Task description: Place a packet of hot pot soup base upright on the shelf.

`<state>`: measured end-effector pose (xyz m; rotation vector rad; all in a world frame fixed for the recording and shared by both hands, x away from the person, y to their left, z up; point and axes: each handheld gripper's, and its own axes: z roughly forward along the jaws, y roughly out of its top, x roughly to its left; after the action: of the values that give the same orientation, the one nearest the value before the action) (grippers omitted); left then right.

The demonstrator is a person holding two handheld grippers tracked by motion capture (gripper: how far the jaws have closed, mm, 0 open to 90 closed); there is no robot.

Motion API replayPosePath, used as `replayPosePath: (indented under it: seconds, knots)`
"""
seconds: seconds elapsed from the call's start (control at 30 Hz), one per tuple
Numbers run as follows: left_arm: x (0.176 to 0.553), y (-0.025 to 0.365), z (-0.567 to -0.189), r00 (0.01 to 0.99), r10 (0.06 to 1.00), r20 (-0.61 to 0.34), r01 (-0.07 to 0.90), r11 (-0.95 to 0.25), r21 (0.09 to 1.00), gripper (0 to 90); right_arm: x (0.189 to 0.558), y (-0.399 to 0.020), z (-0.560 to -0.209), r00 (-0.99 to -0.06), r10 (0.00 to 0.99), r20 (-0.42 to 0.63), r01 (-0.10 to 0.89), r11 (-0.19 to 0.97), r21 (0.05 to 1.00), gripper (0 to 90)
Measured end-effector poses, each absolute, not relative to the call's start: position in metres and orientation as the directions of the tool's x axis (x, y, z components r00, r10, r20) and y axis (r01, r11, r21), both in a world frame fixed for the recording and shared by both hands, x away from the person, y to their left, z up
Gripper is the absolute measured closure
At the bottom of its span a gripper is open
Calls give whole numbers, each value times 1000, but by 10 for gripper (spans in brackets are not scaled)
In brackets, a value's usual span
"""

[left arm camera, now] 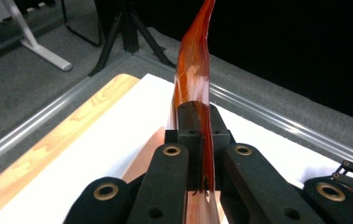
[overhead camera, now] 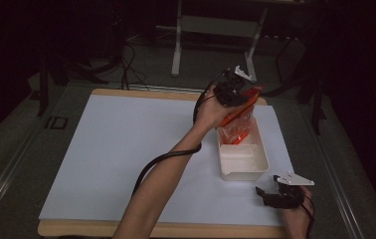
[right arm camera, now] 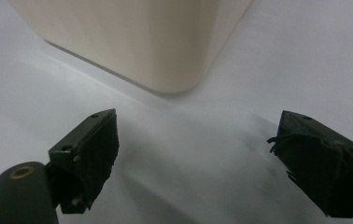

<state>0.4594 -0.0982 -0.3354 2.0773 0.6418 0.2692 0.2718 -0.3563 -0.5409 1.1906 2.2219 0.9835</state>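
My left gripper [overhead camera: 235,94] is raised above the far end of a cream plastic bin [overhead camera: 245,174] and is shut on the top edge of a clear bag with orange contents [overhead camera: 239,125]. The bag hangs down into the bin. In the left gripper view the jaws [left arm camera: 198,119] pinch the orange bag edge [left arm camera: 194,65], which rises upward between them. My right gripper [overhead camera: 261,195] rests low at the table's front right, just in front of the bin's near corner. In the right gripper view it [right arm camera: 198,154] stands wide open with nothing between the fingers, facing the bin wall [right arm camera: 132,42].
A white sheet [overhead camera: 126,149] covers most of the wooden table [overhead camera: 166,230]. A black cable [overhead camera: 151,167] runs along the left forearm. Behind the table stand a white frame leg [overhead camera: 177,45] and dark tripod legs on grey carpet.
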Motion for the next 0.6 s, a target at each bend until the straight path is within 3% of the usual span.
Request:
replayPosePath:
  seconds: [0.6]
  knots:
    - [473,-116,-348,827,560,-54,372,-472,799,900,272,-357,-541,-541,840,-33,536,374,757,135]
